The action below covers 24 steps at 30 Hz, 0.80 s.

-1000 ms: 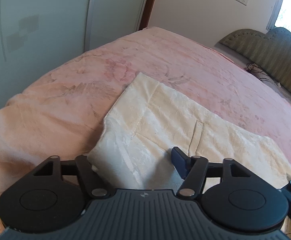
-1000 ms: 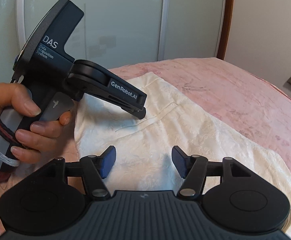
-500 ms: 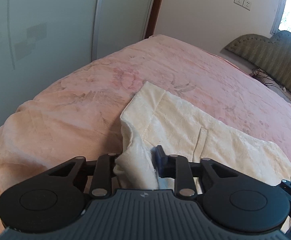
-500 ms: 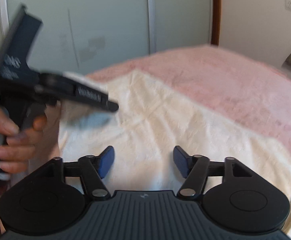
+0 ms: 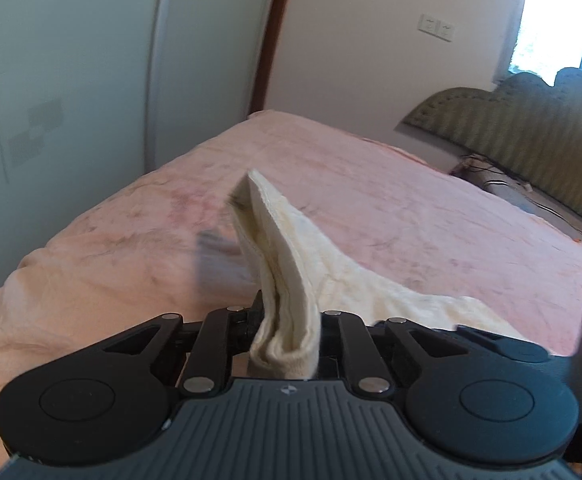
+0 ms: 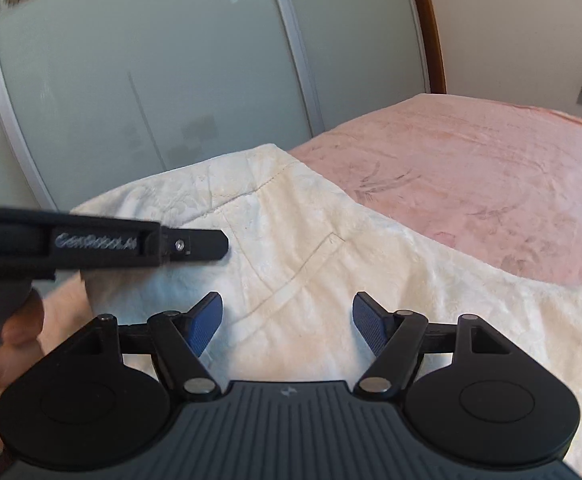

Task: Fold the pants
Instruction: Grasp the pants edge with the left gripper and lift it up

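Note:
Cream pants [image 6: 311, 248] lie on a pink bed. In the left wrist view my left gripper [image 5: 287, 320] is shut on the waistband corner of the pants [image 5: 287, 264] and holds it raised above the bed, the cloth standing up in a fold between the fingers. In the right wrist view my right gripper [image 6: 287, 320] is open and empty, hovering just over the pants near a pocket seam. The left gripper [image 6: 195, 244] shows there at the left, over the waistband, held by a hand.
The pink bedspread [image 5: 431, 216] stretches far and right. Frosted sliding wardrobe doors [image 6: 171, 80] stand close behind the bed's left edge. An olive padded headboard [image 5: 531, 120] is at the far right, with cables beside it.
My left gripper closed on the waistband corner and lifted it off the bed, so the cloth now stands up. My right gripper stayed open and shifted slightly over the pants.

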Each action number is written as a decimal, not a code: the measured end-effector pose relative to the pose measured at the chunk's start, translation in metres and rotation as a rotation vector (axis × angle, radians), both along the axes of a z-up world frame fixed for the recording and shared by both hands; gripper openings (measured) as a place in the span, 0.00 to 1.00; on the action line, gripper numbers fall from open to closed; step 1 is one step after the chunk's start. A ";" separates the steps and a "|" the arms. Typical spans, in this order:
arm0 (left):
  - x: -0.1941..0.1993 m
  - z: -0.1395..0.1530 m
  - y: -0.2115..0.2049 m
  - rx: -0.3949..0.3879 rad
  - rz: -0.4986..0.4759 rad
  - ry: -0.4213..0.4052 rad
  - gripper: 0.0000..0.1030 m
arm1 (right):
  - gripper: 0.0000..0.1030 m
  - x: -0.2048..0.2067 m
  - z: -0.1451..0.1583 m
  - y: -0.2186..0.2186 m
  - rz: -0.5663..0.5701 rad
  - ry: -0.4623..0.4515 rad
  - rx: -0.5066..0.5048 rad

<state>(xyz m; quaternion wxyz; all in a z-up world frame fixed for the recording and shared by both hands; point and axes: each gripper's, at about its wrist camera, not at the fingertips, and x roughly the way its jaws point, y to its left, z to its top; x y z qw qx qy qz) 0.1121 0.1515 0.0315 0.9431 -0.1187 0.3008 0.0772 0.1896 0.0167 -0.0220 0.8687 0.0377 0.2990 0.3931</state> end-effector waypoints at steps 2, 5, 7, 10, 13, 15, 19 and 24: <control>-0.003 0.008 -0.018 0.026 -0.027 -0.016 0.14 | 0.70 -0.001 0.002 -0.006 0.011 -0.002 0.035; -0.009 0.021 -0.045 0.081 -0.070 -0.052 0.14 | 0.70 -0.006 0.008 -0.026 -0.001 -0.015 0.101; -0.012 0.030 -0.062 0.094 -0.108 -0.073 0.15 | 0.70 -0.012 0.012 -0.043 -0.013 -0.026 0.146; -0.016 0.043 -0.091 0.104 -0.170 -0.099 0.16 | 0.70 -0.021 0.021 -0.072 -0.045 -0.044 0.195; -0.017 0.050 -0.122 0.123 -0.238 -0.122 0.18 | 0.70 -0.033 0.029 -0.101 -0.095 -0.071 0.216; -0.016 0.053 -0.145 0.136 -0.289 -0.137 0.20 | 0.70 -0.043 0.034 -0.122 -0.133 -0.094 0.219; -0.016 0.053 -0.190 0.153 -0.405 -0.157 0.21 | 0.70 -0.056 0.039 -0.163 -0.216 -0.130 0.220; -0.008 0.041 -0.244 0.118 -0.560 -0.119 0.23 | 0.70 -0.085 0.044 -0.203 -0.303 -0.234 0.108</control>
